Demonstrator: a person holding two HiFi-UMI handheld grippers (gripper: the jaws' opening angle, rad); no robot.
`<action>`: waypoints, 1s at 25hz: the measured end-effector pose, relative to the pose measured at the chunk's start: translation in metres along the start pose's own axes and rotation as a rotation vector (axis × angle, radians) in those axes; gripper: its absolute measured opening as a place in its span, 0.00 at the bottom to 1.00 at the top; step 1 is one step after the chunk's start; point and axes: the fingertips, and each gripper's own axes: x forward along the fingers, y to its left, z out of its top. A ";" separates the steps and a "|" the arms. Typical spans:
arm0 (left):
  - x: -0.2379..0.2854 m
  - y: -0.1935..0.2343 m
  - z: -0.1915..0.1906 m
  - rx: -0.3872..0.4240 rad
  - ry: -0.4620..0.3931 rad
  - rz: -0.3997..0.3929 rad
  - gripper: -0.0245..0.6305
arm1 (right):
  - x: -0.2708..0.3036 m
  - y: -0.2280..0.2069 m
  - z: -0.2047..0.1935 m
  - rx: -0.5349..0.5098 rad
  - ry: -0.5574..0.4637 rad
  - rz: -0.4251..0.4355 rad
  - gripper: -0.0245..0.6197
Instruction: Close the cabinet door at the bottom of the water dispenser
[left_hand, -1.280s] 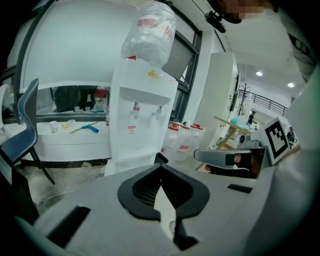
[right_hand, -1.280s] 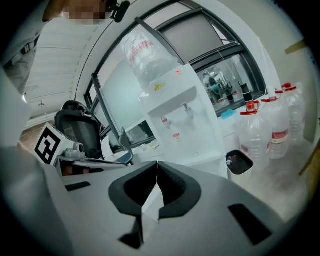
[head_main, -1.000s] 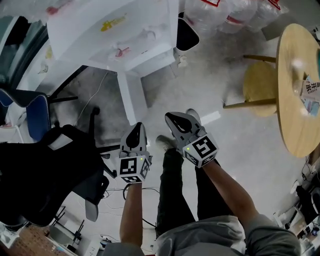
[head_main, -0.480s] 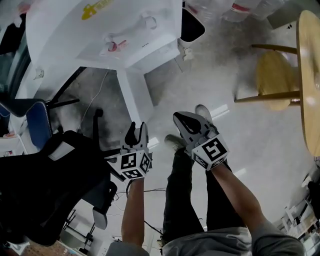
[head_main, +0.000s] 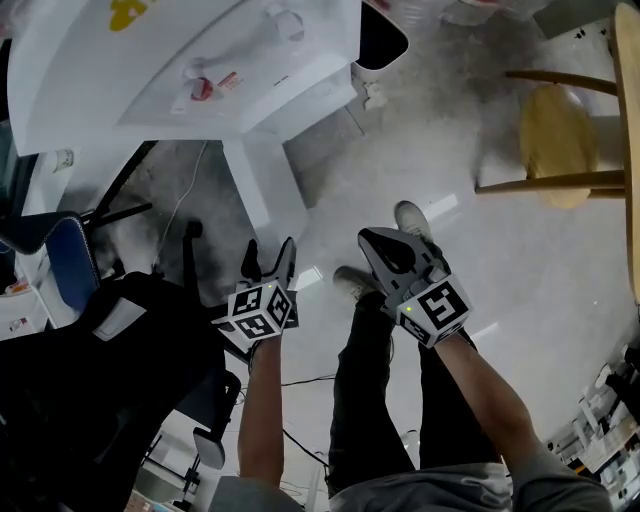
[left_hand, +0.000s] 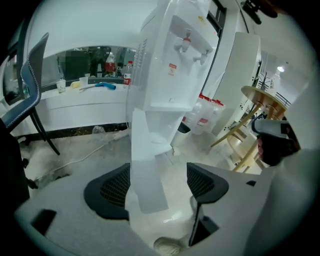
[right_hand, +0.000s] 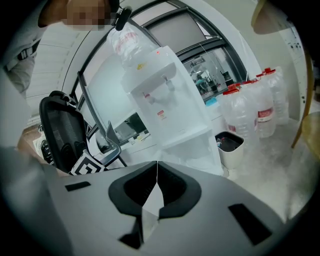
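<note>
Floor (head_main: 540, 290) mottled grey under water dispenser (head_main: 150, 50)

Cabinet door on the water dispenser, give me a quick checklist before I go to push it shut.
1. Cabinet door stands open from the water dispenser: ok.
2. Left gripper open: ok. Its jaws have just been opening, nothing is pressed between them, and the door lines up in the gap.
3. Left gripper touching the door: not ok, apart from it.
4. Right gripper shut and empty: ok.
5. Door's closing path unobstructed: cannot tell.
</note>
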 end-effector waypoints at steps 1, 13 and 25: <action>0.003 0.003 -0.003 -0.008 0.011 0.000 0.56 | 0.000 -0.001 -0.001 -0.001 0.003 -0.003 0.05; 0.025 0.001 -0.015 -0.082 0.066 -0.039 0.59 | -0.002 -0.012 -0.002 -0.002 0.024 -0.010 0.05; 0.030 -0.021 -0.017 -0.076 0.091 -0.086 0.60 | -0.007 -0.022 0.002 0.018 0.012 -0.021 0.05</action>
